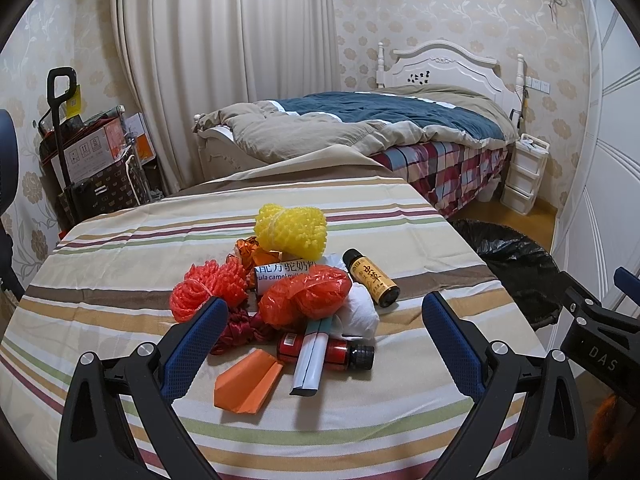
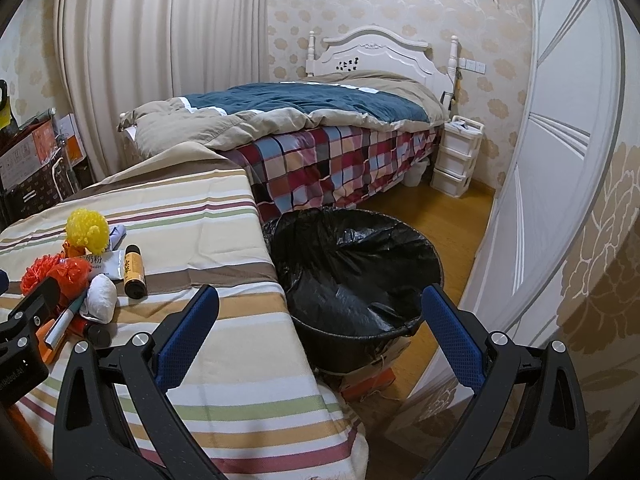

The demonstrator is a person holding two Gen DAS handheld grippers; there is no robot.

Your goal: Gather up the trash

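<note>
Your left gripper [image 1: 322, 320] hangs with jaws spread, empty — the trash pile [image 1: 296, 300] lies at its twelve o'clock on the striped table [image 1: 120, 248]. Your right gripper [image 2: 320, 312], likewise spread, faces the black-lined bin [image 2: 356, 280] at twelve o'clock — pile at ten.

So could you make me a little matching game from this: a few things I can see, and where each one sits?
Things:
1. yellow net ball
2. orange paper
3. brown bottle
4. bin

Places:
a. on the floor beside the table
b. at the far end of the pile
c. at the pile's near edge, flat on the cloth
d. on the pile's right side, lying down

Pairs: 1-b, 2-c, 3-d, 4-a
</note>
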